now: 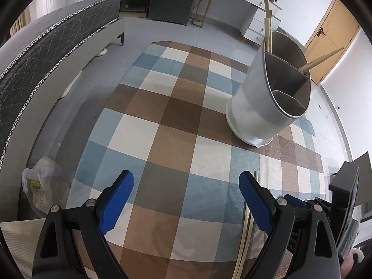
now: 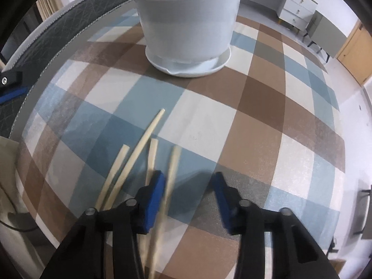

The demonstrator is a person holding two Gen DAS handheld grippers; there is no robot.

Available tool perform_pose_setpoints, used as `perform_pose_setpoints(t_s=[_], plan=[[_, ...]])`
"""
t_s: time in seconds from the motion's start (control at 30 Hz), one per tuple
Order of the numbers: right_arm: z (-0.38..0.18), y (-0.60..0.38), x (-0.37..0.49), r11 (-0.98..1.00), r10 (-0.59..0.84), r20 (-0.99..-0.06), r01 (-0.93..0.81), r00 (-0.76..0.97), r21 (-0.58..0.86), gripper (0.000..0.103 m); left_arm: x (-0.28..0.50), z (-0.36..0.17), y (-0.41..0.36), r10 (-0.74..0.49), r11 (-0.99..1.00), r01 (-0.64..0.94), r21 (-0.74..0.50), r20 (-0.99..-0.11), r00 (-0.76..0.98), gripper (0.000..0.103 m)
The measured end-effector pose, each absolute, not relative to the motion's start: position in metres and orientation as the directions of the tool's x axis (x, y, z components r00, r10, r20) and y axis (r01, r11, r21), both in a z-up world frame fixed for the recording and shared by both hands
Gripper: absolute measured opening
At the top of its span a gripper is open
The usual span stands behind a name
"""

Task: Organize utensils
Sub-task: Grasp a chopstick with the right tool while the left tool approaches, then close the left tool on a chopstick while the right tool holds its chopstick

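Clearly the step in hand is the pick-up of loose chopsticks from the desk (image 2: 267,107), which is covered in a blue, brown and cream checked cloth. Four pale chopsticks (image 2: 137,153) lie fanned out on it in front of the right gripper (image 2: 188,186). Its jaws stand partly open, about halfway, with one chopstick (image 2: 171,174) running up just inside the left blue pad; the far pad is clear of it, so I judge nothing is gripped yet (the stick is blurred, so contact with the near pad is hard to call).

Beyond the sticks, well apart from them, stands the white utensil holder (image 2: 188,23) on its saucer-like base. From the left wrist view its inside is split into compartments and two chopsticks (image 1: 268,30) already lean in the rear one.

The left gripper (image 1: 186,186) hovers over bare cloth with its jaws wide apart and empty; a couple of chopstick ends (image 1: 246,230) lie just beside its right pad.

Next, I judge, the right jaws need to close squarely on that one stick without catching its neighbour, then lift and carry it to the holder's rear compartment.

No brand or writing is readable; the print on a plastic bag (image 1: 40,188) on the floor is too small to tell.
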State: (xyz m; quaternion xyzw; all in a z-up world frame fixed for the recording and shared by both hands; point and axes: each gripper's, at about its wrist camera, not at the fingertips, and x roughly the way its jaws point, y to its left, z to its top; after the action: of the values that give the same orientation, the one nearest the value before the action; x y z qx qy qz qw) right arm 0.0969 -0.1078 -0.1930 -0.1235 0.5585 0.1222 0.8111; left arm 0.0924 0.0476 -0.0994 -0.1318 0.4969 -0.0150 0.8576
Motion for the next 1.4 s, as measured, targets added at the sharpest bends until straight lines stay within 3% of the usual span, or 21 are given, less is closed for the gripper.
perform_pose_setpoints(t_s=[0.27,0.43,0.67,0.97,1.4], plan=[[-0.194,-0.093,0.102,0.935,0.076,-0.929,-0.349,0.362,-0.059,0.034,0.093,-0.102,0.049,-0.147,0.968,-0.103,-0.227,-0.855,0.498,0.089],[-0.193,-0.09,0.102,0.93,0.094,-0.924,-0.365,0.37,-0.052,0.004,0.094,-0.104,0.051,-0.156,0.969,-0.092,-0.227,-0.861,0.484,0.089],[-0.166,-0.126,0.095,0.965,0.18,-0.889,-0.25,0.421,0.076,0.004,0.086,-0.114,0.04,-0.24,0.958,-0.036,-0.286,-0.861,0.448,0.089],[-0.116,-0.184,0.071,0.952,0.3,-0.78,-0.119,0.549,0.282,0.004,0.069,-0.131,0.003,-0.255,0.967,0.073,-0.245,-0.902,0.348,0.089],[-0.085,-0.212,0.044,0.929,0.338,-0.686,-0.113,0.644,0.351,0.004,0.053,-0.148,-0.039,-0.135,0.984,0.152,-0.093,-0.948,0.289,0.089]])
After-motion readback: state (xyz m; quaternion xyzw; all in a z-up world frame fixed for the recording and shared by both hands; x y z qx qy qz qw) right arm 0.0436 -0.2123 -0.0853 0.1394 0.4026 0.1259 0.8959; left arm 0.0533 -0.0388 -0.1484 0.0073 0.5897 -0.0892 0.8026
